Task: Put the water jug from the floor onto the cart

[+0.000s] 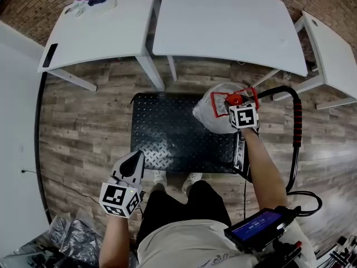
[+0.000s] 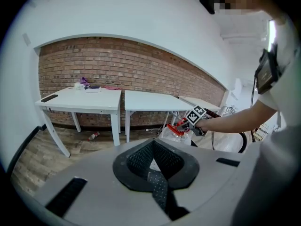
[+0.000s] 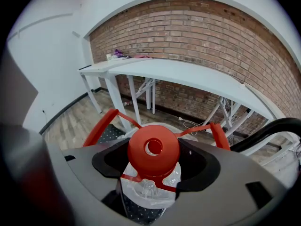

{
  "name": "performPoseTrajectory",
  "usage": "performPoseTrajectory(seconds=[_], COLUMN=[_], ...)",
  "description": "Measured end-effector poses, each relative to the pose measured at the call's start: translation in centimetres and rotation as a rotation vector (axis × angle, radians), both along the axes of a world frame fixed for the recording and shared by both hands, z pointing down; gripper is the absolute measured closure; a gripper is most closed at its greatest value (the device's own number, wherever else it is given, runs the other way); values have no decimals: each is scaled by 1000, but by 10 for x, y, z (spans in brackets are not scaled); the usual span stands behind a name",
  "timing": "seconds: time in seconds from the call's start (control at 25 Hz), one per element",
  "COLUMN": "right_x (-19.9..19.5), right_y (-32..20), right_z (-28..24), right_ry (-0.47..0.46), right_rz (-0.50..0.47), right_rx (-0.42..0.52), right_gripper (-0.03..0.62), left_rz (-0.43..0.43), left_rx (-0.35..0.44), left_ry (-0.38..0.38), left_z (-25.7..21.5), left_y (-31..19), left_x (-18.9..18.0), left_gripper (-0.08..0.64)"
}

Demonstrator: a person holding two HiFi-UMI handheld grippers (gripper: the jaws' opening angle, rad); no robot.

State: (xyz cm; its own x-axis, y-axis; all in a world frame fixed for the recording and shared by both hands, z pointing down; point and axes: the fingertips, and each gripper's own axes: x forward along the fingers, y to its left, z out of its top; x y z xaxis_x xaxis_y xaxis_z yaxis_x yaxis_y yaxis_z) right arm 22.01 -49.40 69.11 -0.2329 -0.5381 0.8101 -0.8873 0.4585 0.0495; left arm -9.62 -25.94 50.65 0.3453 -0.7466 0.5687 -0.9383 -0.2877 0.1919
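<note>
Wood floor [image 1: 83, 121] with white tables [image 1: 223, 21] beyond the fingertips, black cart [image 1: 167, 133] below. The right gripper [image 3: 155, 165] has its fingers [image 3: 109, 160] spread wide and closed around the water jug [image 1: 207, 111], at the neck just under the red cap [image 3: 153, 149]. The cap sits between them, with the clear body hanging below.

The jug is over the cart's right end. We can't tell if its base rests on the deck yet.

The left gripper [image 1: 135, 157] has its tips together and holds nothing, well apart from the jug and near the cart's front edge.

Handling, our guess:
- The thin clear plastic is a soft wall, so don't squeeze the body.
- The stiff neck and cap give the best hold, since the cap's lip stops it sliding down.
- The cap is smooth, so it could twist in the pads.
- The fill level isn't readable. If it's full, it will be heavy and swing.
- The red carry handle [image 3: 101, 126] fans out on both sides of the fingers as a spare hold.

Room:
- The cart deck is open to the left of the right fingers.
- The cart handle [image 1: 297, 121] is close on their right.
- A table leg stands just beyond them, so we'd keep the jug inboard of the deck edge.
</note>
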Motion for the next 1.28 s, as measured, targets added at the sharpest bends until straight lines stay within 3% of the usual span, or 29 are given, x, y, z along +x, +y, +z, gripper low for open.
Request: performPoseTrajectory(seconds=[0.28,0.6,0.88,1.08,1.28], right_x=[-1,11,13,11,-21], right_y=[-9,-10,-7,3,42], right_z=[31,37,39,-4,-96], right_ry=[13,-28,-57,-86,-189], right_rz=[36,113,122,112,66], right_rx=[-52,-57,-40,43,228], right_gripper=[279,279,279,278,278], left_rz=[-13,-7,5,43,97], left_rx=[-28,-41,-26,-5,33], left_ry=[-24,-32,-27,-13,18], left_z=[9,16,11,6,-5], left_y=[8,10,3,-3,-16], left_x=[-14,-16,-6,1,6], left_gripper=[560,560,560,560,560])
